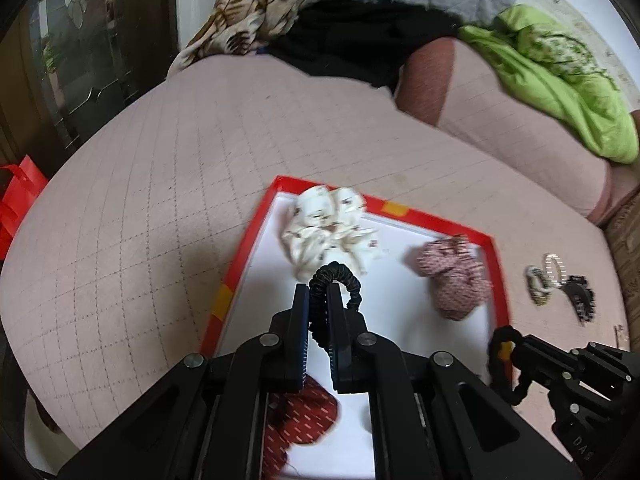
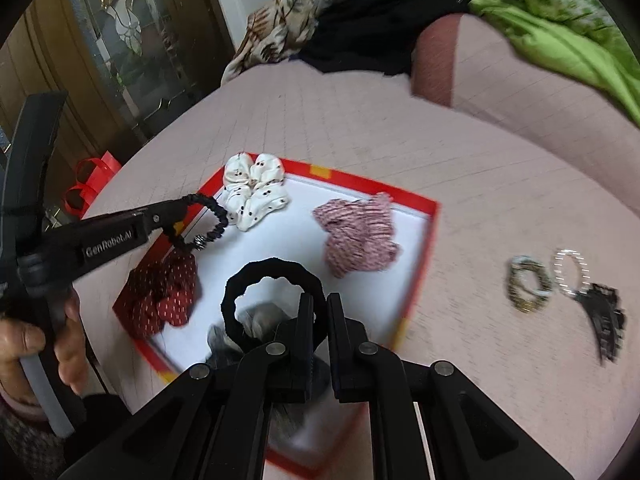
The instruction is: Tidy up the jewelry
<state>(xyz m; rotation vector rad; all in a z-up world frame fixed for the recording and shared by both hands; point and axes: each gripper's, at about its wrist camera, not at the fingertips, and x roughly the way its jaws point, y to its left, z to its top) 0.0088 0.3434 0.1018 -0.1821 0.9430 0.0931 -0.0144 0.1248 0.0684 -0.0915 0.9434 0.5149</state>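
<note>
We are clamping a thin black ruched hair tie [image 1: 336, 280] in our left gripper [image 1: 319, 300] and a thicker black scrunchie [image 2: 272, 300] in our right gripper [image 2: 320, 312], both over the red-rimmed box [image 2: 430, 216]. Inside are lying 3 scrunchies: white [image 2: 256, 188], pink [image 2: 360, 236], dark red [image 2: 164, 296]. Only the right view is showing the grey furry piece [image 2: 256, 324]. To the right, 2 bracelets [image 2: 528, 284] and a black claw clip [image 2: 604, 320] are resting on the pink cushion [image 2: 360, 128].

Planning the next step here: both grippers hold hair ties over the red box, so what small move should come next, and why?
Probably lower and open the left gripper: it is shut on the thin black hair tie above bare white floor of the red box, between the scrunchies already inside.
</note>
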